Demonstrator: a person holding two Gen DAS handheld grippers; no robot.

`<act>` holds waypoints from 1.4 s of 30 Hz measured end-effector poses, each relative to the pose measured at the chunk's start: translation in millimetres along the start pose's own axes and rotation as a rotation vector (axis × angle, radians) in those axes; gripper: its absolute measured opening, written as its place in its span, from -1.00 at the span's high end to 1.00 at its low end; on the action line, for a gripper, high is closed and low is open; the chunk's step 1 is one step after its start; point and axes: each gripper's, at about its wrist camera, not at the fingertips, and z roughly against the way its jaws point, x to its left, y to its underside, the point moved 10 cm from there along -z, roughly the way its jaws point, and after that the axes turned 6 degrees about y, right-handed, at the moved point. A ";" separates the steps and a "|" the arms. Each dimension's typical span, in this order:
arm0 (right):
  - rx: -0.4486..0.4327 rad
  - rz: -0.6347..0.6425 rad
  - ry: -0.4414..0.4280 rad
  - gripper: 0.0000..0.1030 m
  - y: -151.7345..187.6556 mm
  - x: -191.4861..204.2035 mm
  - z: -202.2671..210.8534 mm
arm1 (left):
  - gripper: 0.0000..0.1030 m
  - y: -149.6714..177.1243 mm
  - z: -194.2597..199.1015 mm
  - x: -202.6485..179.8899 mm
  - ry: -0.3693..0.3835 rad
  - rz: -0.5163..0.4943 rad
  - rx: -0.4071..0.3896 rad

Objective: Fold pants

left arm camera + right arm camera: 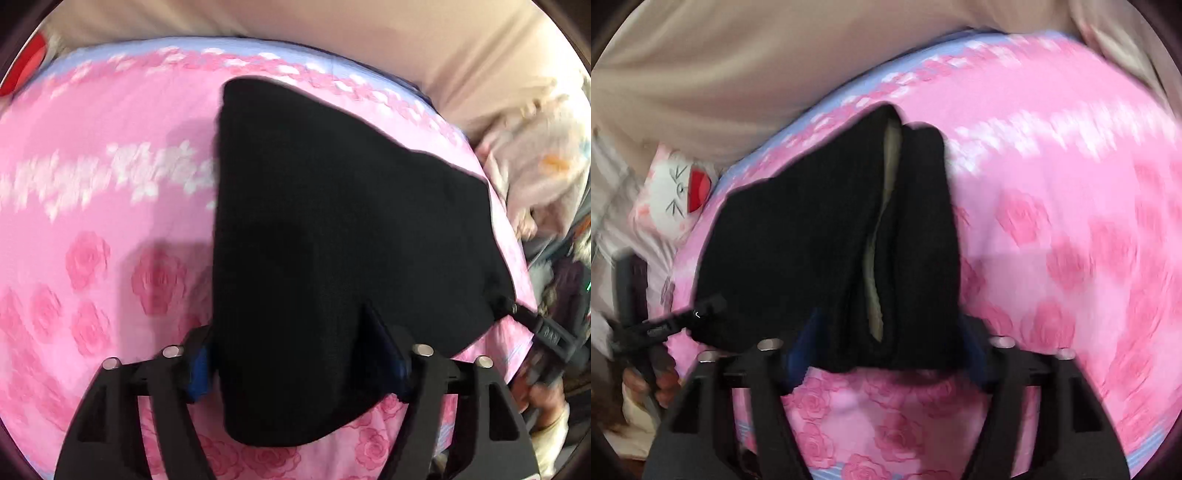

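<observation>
I see the black pants [332,240] lying folded on the pink rose-print bed sheet [92,221] — a bundle running from 6 toward 12 o'clock. My left tongs [301,354] and right tongs [886,354] both straddle its near end, but whether their pads press the cloth I cannot tell.

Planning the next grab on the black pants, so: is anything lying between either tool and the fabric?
Nothing visible. The black pants lie on the pink floral sheet, their near edge already between the open fingers of the left tool and the right tool.
</observation>
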 end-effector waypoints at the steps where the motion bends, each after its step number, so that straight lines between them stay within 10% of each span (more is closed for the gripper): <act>1: -0.007 -0.040 -0.005 -0.26 -1.4 -4.0 8.4 | -0.30 -1.0 10.4 -0.4 0.000 0.020 0.005; 5: -0.240 0.026 0.157 -0.07 -42.2 -2.4 68.1 | -0.30 -40.5 76.5 -11.3 -0.064 -0.051 -0.191; 9: -0.297 0.179 0.049 0.25 -80.2 61.7 70.2 | -0.34 -88.8 90.8 -27.5 -0.127 -0.102 -0.317; 13: -0.168 0.328 0.013 0.32 -83.8 114.5 -6.3 | -0.34 -115.7 4.2 -18.9 -0.160 -0.075 -0.191; 16: -0.088 0.310 0.212 0.69 -94.7 57.5 -73.6 | -0.65 -117.1 -51.2 10.5 -0.304 -0.068 -0.128; 19: -0.057 0.112 0.081 0.79 -105.0 34.6 -72.6 | -0.73 -115.1 -57.7 20.3 -0.273 -0.011 -0.129; 25: -0.170 0.206 0.057 0.69 -85.4 79.4 -12.3 | -0.77 -113.1 -47.6 22.0 -0.312 -0.052 -0.139; 28: -0.101 0.275 0.180 0.69 -65.8 56.6 -37.4 | -0.79 -109.7 -43.3 24.0 -0.318 -0.060 -0.141; 31: -0.118 0.153 0.113 0.59 -63.7 46.3 -22.3 | -0.80 -108.4 -43.8 25.0 -0.319 -0.061 -0.137; 36: -0.116 0.314 0.136 0.63 -43.4 78.6 4.2 | -0.84 -108.6 -44.7 26.8 -0.320 -0.051 -0.139; 42: -0.122 0.191 0.112 0.65 -45.0 56.0 19.5 | -0.84 -106.9 -42.3 26.6 -0.336 -0.067 -0.145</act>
